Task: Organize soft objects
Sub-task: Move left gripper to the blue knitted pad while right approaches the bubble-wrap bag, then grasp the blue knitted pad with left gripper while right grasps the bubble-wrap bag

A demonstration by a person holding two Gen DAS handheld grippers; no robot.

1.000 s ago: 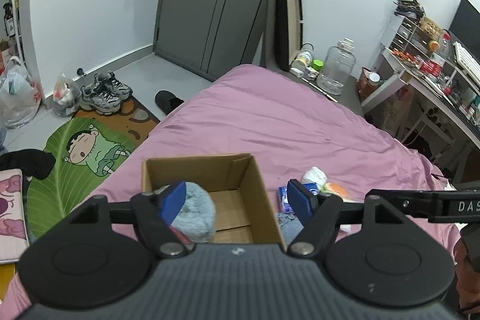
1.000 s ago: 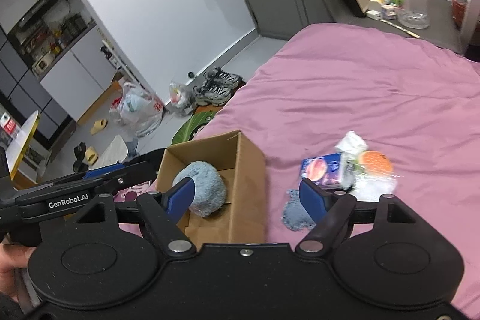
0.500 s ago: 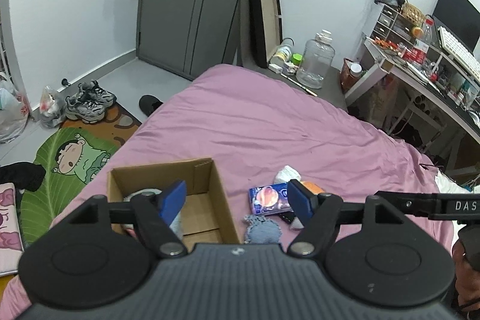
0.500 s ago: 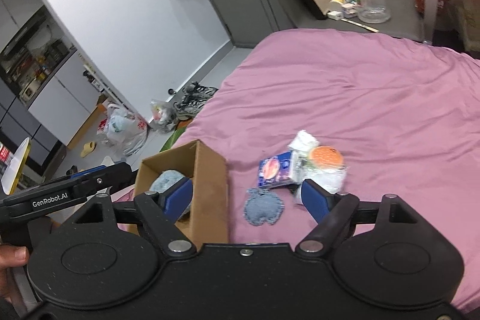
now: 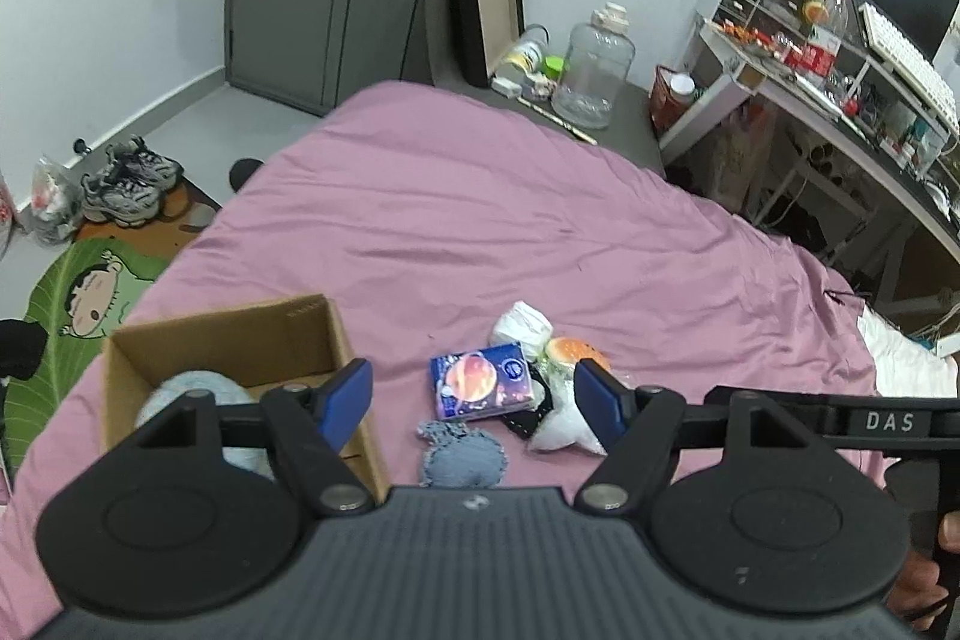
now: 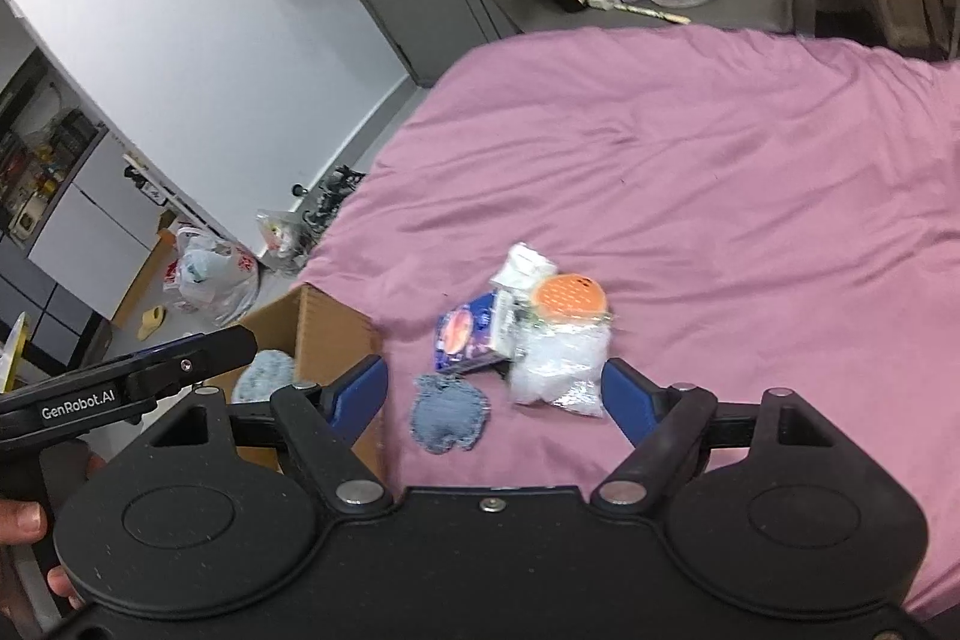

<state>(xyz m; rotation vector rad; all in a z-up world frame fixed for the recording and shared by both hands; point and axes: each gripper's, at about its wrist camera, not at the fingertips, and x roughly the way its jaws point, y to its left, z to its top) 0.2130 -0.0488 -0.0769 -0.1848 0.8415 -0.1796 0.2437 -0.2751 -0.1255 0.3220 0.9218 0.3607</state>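
Pink bedsheet (image 5: 480, 220) fills both wrist views, and two black grippers with blue finger pads are held above it, both tilted downward toward a small heap of objects. The left gripper (image 5: 474, 391) is seen with its jaws spread wide and nothing between the pads; the right gripper (image 6: 495, 388) is likewise spread and empty. A hand (image 6: 24, 526) gripping the left tool's handle is glimpsed at the lower left edge of the right wrist view.

On the sheet a denim-blue fabric patch (image 5: 462, 460) lies nearest the grippers. Just beyond it lie a blue tissue pack (image 5: 480, 388), a crinkled clear bag (image 6: 561, 364) with an orange-topped item (image 6: 570, 298) at its far end, and a white bundle (image 5: 522, 325). To the left stands an open cardboard box (image 5: 312, 334) in which a fluffy pale blue object (image 5: 198, 388) rests.

A desk (image 5: 840, 100) with a keyboard and monitor is shown only in the left wrist view; white kitchen cabinets (image 6: 90, 220) and a plastic bag on the floor appear only in the right wrist view.

Compared with a second ago, both grippers have been swung from over the box toward the heap, which is now framed between the pads, and the box has shifted to the left edge.
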